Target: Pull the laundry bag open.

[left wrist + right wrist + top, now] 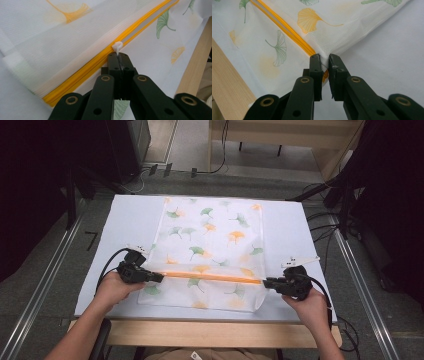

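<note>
White mesh bag (210, 245) with green and orange ginkgo-leaf print, flat on pale table (130, 220), long axis running away from the person. Orange zipper (212, 277) across the near part of the bag, roughly parallel to the table's wooden front edge (200, 332).

Left gripper (159, 277) at the zipper's left end. Jaws fully together in the left gripper view, pinched on white zipper pull tab (117, 46); tab sticking up just past the jaw tips, sitting right on the orange zipper line (87, 67). Left hand (116, 287) low at the table, near the bag's left edge.

Right gripper (266, 282) at the zipper's right end, near the bag's right edge. In the right gripper view, jaws nearly closed, narrow gap left, clamped on the bag's fabric (323, 65) right at the zipper end; orange tape visible between the jaws. Mesh pulled up into a small peak at the tips. Right hand (310, 305) near the table's front right corner.

Zipper between the two grippers looking straight and taut. Bare table surface right of the bag (387, 50).
</note>
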Available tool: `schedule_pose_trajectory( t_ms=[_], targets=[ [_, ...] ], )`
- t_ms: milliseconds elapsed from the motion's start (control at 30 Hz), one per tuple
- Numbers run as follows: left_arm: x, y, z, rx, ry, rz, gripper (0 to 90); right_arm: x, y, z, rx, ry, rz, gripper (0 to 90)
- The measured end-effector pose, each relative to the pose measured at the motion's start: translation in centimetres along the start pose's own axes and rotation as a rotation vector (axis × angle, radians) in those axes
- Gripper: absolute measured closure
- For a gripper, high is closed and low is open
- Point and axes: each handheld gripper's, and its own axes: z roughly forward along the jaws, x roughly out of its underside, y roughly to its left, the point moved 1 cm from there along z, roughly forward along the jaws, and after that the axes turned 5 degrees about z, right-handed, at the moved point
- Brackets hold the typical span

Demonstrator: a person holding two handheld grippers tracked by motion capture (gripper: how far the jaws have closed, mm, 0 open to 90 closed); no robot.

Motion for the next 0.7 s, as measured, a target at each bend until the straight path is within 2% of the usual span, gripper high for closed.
schedule_pose_trajectory(
  t_ms=[233,433,700],
  targets=[
    [1.3,1.1,-1.3,-0.021,-0.001,-0.030,90.0,0.1,-0.2,0.0,0.005,0.004,0.001,83.7],
    [2.1,1.6,-2.0,-0.032,-0.010,-0.053,90.0,0.0,-0.1,0.1,0.006,0.006,-0.002,83.7],
    [2.2,1.7,-2.1,-0.033,-0.008,-0.053,90.0,0.0,-0.1,0.2,0.005,0.012,-0.002,83.7]
  ],
)
